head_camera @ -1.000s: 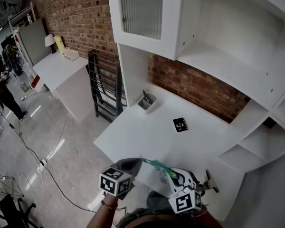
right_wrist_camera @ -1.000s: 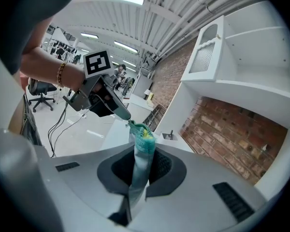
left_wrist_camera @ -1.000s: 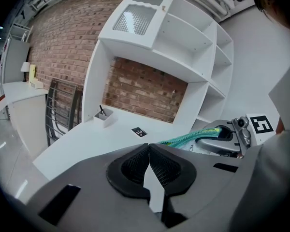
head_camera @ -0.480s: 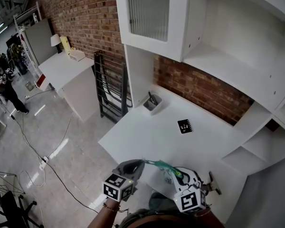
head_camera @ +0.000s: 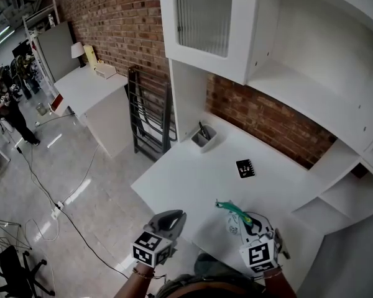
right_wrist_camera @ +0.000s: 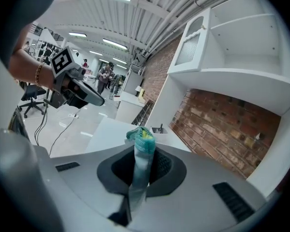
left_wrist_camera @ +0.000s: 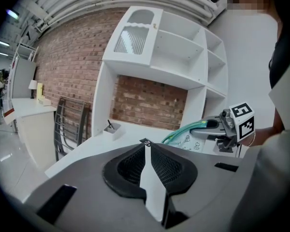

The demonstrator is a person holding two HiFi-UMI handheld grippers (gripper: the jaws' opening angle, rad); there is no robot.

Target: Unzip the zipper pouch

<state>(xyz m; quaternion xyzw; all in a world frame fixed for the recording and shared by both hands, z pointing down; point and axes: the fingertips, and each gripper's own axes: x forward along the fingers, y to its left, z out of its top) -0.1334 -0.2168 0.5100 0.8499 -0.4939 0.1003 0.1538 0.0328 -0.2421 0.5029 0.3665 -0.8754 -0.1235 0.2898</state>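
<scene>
Right gripper [head_camera: 244, 223]: clamped on the teal-edged zipper pouch [right_wrist_camera: 141, 141] – held above the white desk [head_camera: 193, 179]
Left gripper [head_camera: 173, 217]: jaws together, seemingly empty – apart from the zipper pouch

The right gripper [head_camera: 241, 218] hides the lower part of the zipper pouch [head_camera: 230, 207].

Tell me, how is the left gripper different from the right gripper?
The right gripper is shut on the teal-edged zipper pouch, while the left gripper is shut with nothing in it. The right gripper is over the white table, while the left gripper is near the table's front edge, apart from the pouch. Both carry a marker cube, and both point toward the brick wall.
</scene>
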